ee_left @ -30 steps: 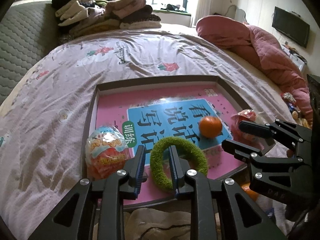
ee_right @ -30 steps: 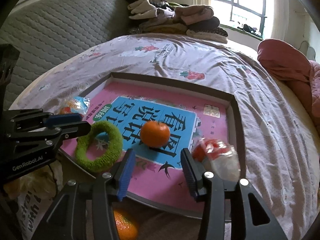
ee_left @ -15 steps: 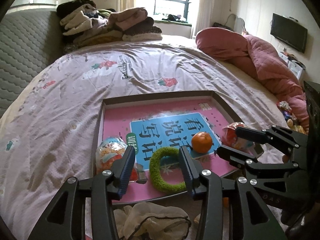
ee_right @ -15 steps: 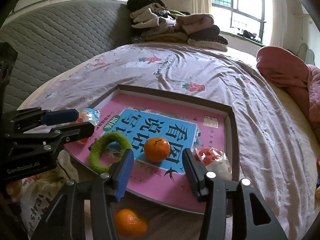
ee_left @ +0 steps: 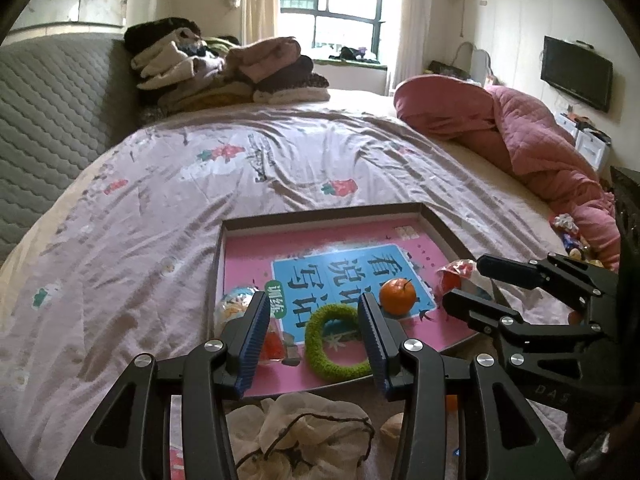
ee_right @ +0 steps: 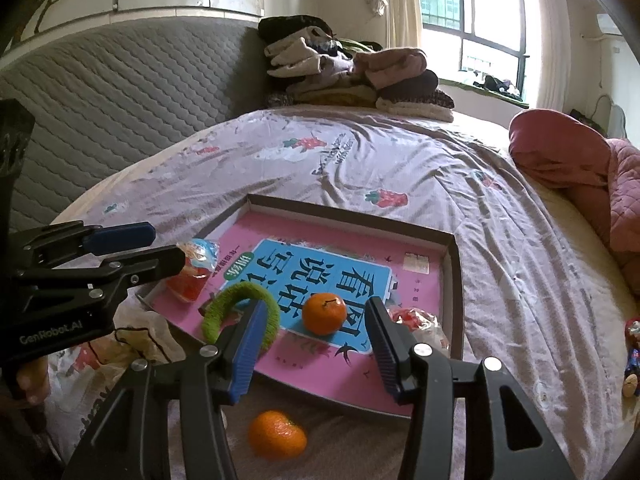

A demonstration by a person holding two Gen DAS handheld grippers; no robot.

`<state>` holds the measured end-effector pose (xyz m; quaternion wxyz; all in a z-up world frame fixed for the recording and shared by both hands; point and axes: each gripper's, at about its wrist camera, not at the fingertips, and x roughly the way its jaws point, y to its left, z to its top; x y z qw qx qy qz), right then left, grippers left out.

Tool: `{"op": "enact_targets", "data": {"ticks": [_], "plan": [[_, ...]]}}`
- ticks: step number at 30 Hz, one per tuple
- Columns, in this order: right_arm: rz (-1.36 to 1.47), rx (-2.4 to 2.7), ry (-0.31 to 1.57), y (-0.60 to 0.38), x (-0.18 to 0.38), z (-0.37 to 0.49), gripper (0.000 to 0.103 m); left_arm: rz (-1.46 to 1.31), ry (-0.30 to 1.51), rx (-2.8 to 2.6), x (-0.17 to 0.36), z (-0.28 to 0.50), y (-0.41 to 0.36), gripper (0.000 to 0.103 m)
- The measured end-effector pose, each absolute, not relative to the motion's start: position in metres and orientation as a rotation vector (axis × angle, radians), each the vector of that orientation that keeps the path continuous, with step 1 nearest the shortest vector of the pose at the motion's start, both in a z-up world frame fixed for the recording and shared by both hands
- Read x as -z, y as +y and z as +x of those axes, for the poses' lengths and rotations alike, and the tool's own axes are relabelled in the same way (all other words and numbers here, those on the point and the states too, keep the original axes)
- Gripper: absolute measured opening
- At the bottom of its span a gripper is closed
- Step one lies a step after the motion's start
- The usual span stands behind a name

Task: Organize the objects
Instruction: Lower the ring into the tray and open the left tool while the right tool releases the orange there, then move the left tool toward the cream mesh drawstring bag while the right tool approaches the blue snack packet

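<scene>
Left wrist view shows the left gripper (ee_left: 312, 340), its jaws having just opened partway and empty, above the fuzzy green fabric ring (ee_left: 334, 344) lying in the shallow brown-rimmed pink tray (ee_left: 320, 216), apparently released there, while the right gripper (ee_right: 316, 352) stands part-open, empty.

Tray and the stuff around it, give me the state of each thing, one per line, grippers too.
Tray: on the bed, open top.
Green ring: flat in the tray, free.
Orange: in the tray, free.
Second orange: on the bed, outside the tray.
Left snack bag: in the tray.
Right snack bag: in the tray.
Left gripper: open, empty.
Right gripper: open, empty.
</scene>
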<state>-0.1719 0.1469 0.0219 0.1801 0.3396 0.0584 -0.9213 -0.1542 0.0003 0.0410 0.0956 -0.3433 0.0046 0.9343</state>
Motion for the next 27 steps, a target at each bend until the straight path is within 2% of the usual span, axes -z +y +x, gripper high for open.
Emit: {"op": "enact_targets", "data": {"ticks": [22,27], "plan": [[0.875,2.614,0.149,0.150,-0.044,-0.148,0.051,-0.865,0.065,-2.889,-0.075,-0.118,-0.007,0.047],[0.868,2.609,0.142,0.150,-0.046,-0.142,0.054,-0.861,0.040,-2.889,-0.077,-0.108,-0.011,0.047]]}}
